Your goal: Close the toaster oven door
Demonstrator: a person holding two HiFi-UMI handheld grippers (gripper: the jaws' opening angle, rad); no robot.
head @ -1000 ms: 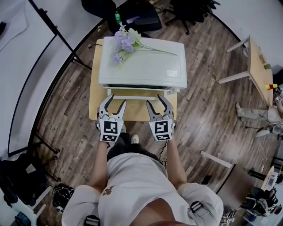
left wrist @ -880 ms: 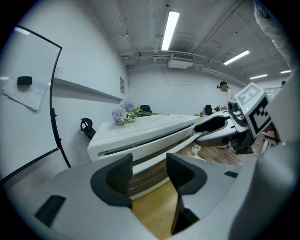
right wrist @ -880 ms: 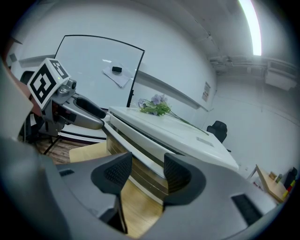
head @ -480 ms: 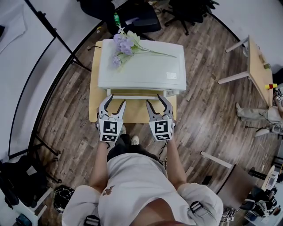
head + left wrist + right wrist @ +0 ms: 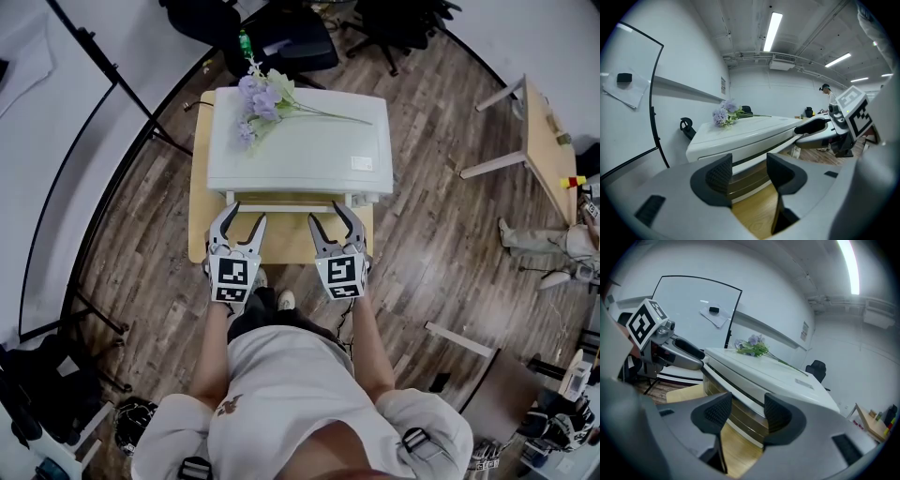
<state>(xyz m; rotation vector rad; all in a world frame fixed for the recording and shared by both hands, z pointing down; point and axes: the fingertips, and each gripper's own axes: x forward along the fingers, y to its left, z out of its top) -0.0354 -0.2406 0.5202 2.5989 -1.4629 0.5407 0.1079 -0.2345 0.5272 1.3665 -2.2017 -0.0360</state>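
Toaster oven door (image 5: 746, 420) sits just ahead of both sets of tips, its white handle bar (image 5: 291, 207) running across in front of them; whether it's fully shut, I can't tell. Left gripper (image 5: 246, 214): jaws partly apart, nothing between them. Right gripper (image 5: 328, 214): same story, empty. The danger: shove with one gripper only and the oven may skid away across the small table (image 5: 200, 230), tipping the flowers (image 5: 258, 98) off its top. A tip slipping off the bar could leave the door ajar.
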